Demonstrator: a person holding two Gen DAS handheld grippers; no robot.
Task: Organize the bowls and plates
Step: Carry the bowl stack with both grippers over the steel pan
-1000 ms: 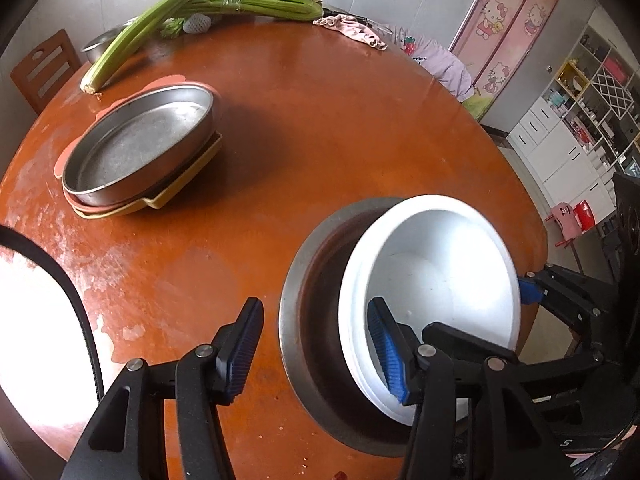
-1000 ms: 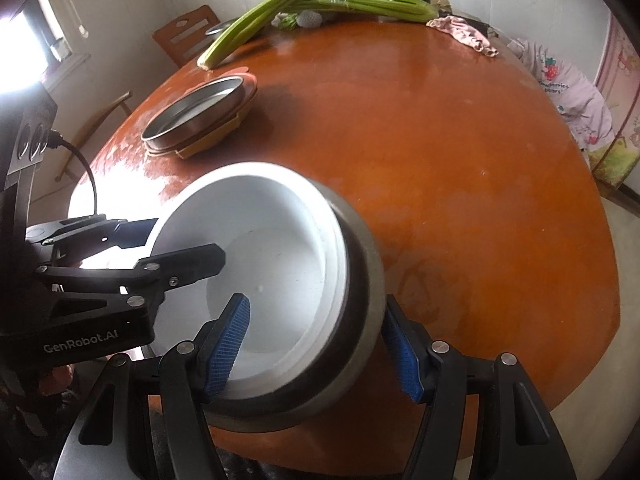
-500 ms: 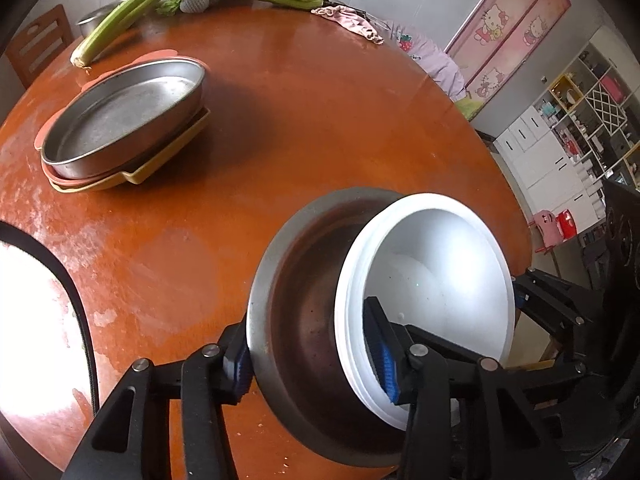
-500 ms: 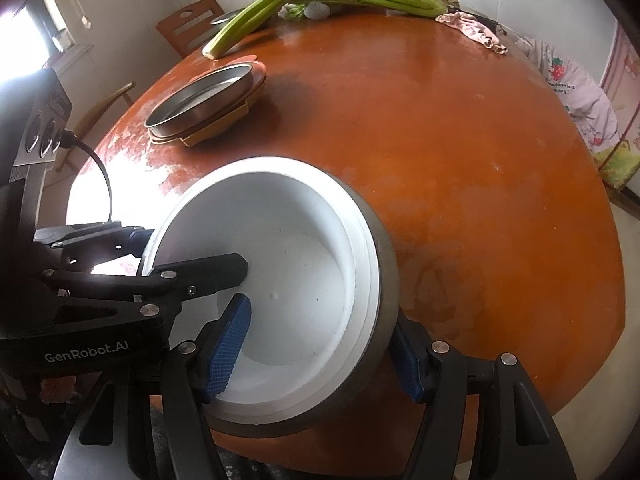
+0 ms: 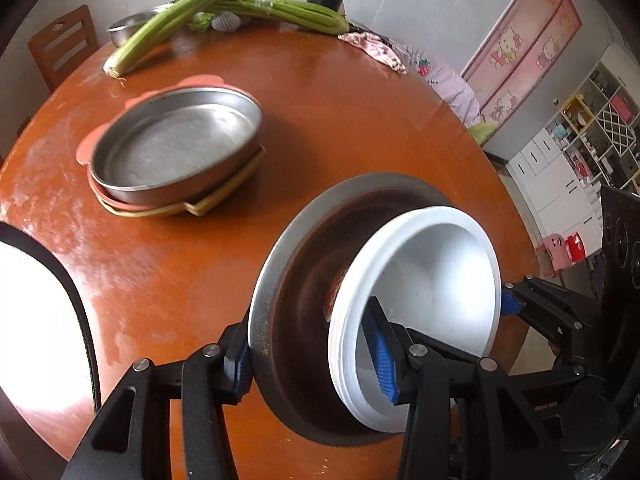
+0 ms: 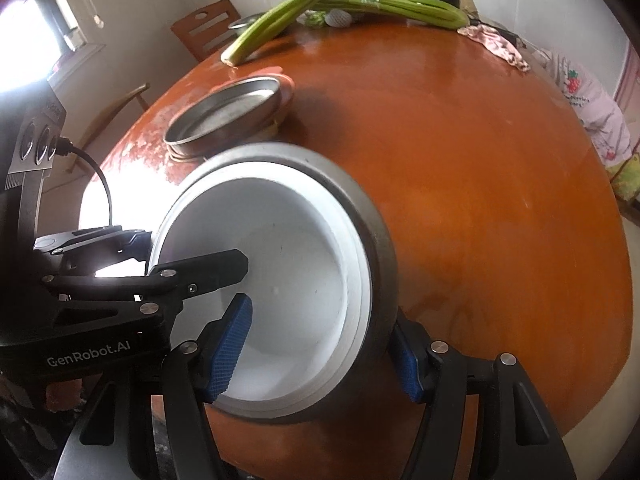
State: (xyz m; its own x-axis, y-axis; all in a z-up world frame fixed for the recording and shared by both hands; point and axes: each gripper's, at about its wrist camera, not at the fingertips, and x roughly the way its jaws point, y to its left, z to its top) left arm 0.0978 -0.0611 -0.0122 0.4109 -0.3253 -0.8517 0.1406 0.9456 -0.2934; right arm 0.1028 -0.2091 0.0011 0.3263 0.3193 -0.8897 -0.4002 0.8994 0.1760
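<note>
The steel bowl (image 5: 296, 280), white bowl (image 5: 436, 280) nested inside, sat tilted between both sets of jaws: left gripper (image 5: 312, 356) clamped its left wall, right gripper (image 6: 320, 344) its right wall — apparently lifted. The plate stack (image 5: 176, 148) lay ahead-left.

- Round table (image 5: 352, 128): glossy orange-brown wood-look top, pale scuffed patches near its edge.
- Outer bowl (image 5: 280, 280): brushed metal, dull sheen.
- Inner bowl (image 6: 288, 272): smooth white, matt; plastic or ceramic cannot be told.
- Shallow pan (image 5: 176, 144): scratched grey metal.
- Gripper pads (image 6: 230, 344): blue, ribbed, rubber-like.
- Cloth (image 6: 496, 46): soft patterned fabric.
</note>
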